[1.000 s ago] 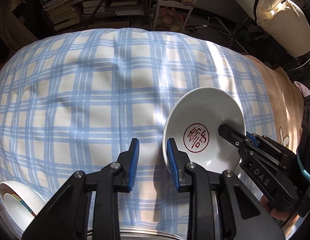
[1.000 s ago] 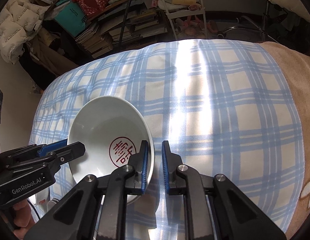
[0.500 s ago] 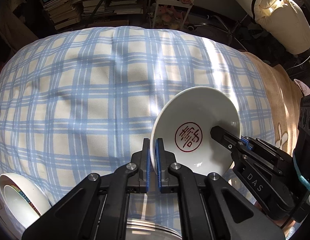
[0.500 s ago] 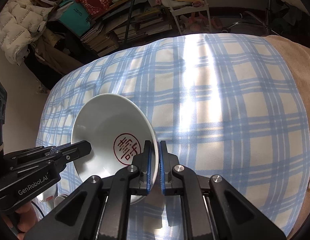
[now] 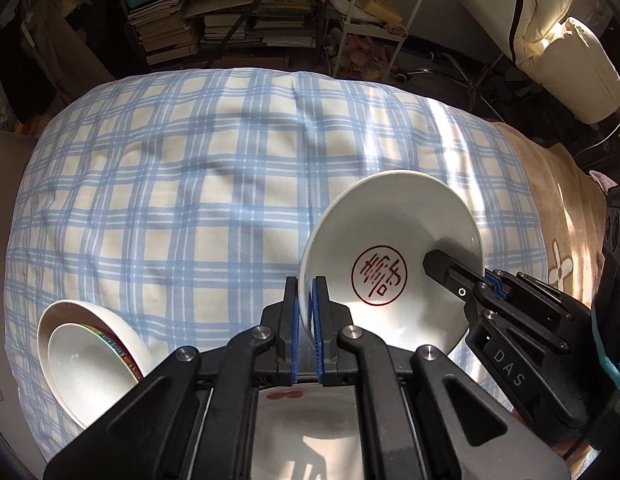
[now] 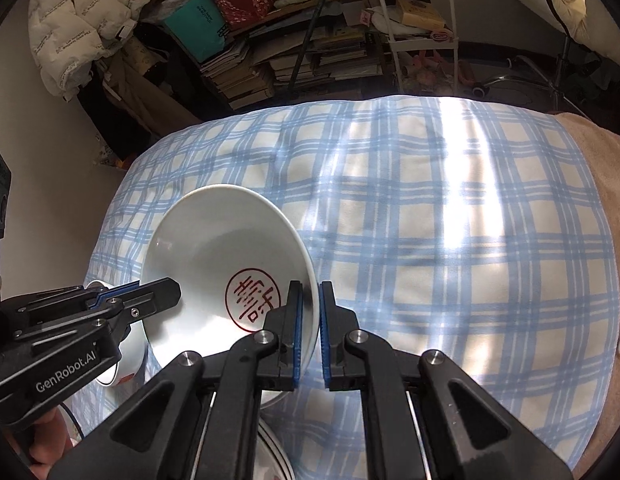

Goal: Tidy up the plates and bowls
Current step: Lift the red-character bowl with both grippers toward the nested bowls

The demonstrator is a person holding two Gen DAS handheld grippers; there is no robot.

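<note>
My left gripper and right gripper each clamp opposite rims of the white bowl, tilted above the checked bed cover.

White bowl up off the bed, tilted on its side!
Red circular seal mark inside its base, rim pinched at two opposite edges. Lower left, a bigger white bowl lies tipped with a smaller, colour-banded one nested inside; a white plate sits at the near edge.
</note>
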